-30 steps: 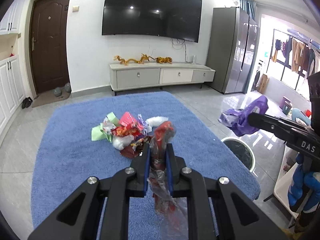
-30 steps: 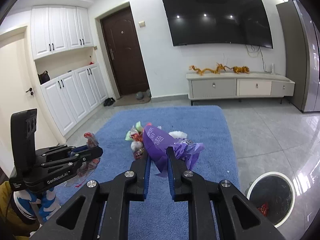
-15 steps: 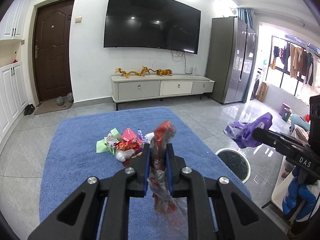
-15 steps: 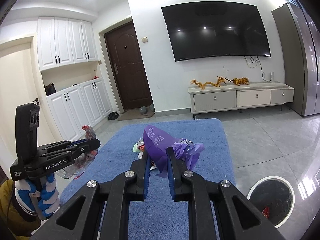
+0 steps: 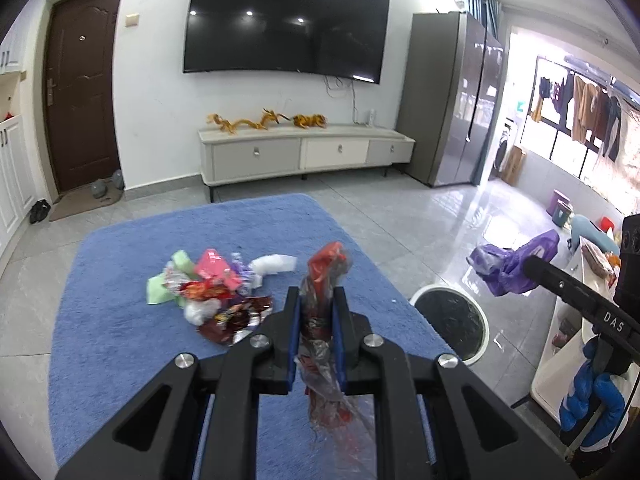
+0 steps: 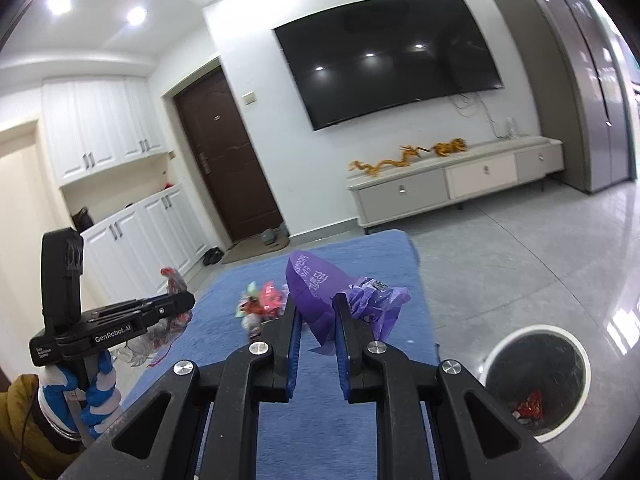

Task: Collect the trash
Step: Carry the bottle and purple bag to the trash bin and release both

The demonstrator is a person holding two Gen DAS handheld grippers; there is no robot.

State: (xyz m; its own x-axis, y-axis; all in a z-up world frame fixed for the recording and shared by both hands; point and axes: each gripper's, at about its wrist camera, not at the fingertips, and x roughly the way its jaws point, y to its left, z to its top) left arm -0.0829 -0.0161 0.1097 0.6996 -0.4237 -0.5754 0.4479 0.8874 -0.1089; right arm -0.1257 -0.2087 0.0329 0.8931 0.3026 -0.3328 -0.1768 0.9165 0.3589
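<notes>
My left gripper (image 5: 316, 296) is shut on a red and clear plastic wrapper (image 5: 326, 270), held above the near part of the blue table cover (image 5: 120, 320). A heap of coloured wrappers (image 5: 212, 292) lies on the cover just left of and beyond it. My right gripper (image 6: 316, 300) is shut on a crumpled purple plastic bag (image 6: 320, 284), held over the cover's right side. In the left wrist view that bag (image 5: 516, 260) hangs above the floor beside the round white bin (image 5: 450, 320). The bin (image 6: 536, 380) holds a red wrapper (image 6: 528, 404).
A low TV cabinet (image 5: 304, 152) stands against the far wall under a wall-mounted TV (image 5: 284, 24). A tall grey fridge (image 5: 452, 100) is at the right, a brown door (image 5: 80, 88) at the left. Gloved hands (image 5: 592, 404) hold the grippers. Tiled floor surrounds the table.
Both grippers have drawn back and to the right with their loads. The wrapper heap looks farther off, and the right wrist view has tilted so the room leans.
</notes>
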